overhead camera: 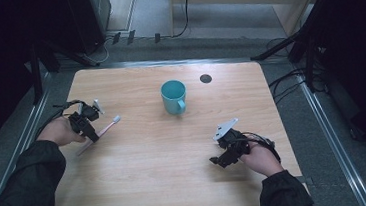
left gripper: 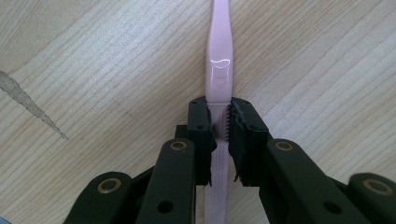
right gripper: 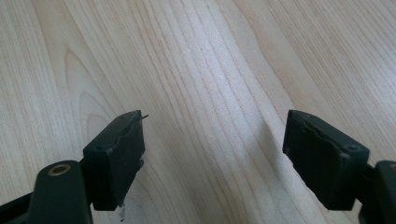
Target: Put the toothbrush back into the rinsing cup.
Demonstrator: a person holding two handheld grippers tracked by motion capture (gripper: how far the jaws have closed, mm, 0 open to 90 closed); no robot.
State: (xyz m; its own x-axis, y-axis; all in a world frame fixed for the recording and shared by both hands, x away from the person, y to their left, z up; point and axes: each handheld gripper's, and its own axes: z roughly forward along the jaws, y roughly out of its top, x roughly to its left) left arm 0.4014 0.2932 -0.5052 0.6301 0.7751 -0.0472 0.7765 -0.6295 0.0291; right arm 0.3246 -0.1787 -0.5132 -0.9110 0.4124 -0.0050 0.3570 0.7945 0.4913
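Light wooden table: teal ceramic mug stands near centre. Slim pink plastic toothbrush lies flat at the table's nine o'clock, long axis running toward two o'clock, bristle head nearer the mug. Left gripper has its jaws clamped across the handle. Right gripper, at five o'clock, stands wide, holding nothing.

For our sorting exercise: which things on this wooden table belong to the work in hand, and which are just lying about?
In the job:
- slim pink plastic toothbrush, clamped in the left tool
- teal ceramic mug, probably, standing nearby

Lying about:
- small dark round disc near the far edge of the light wooden table
- right tool, open over bare wood
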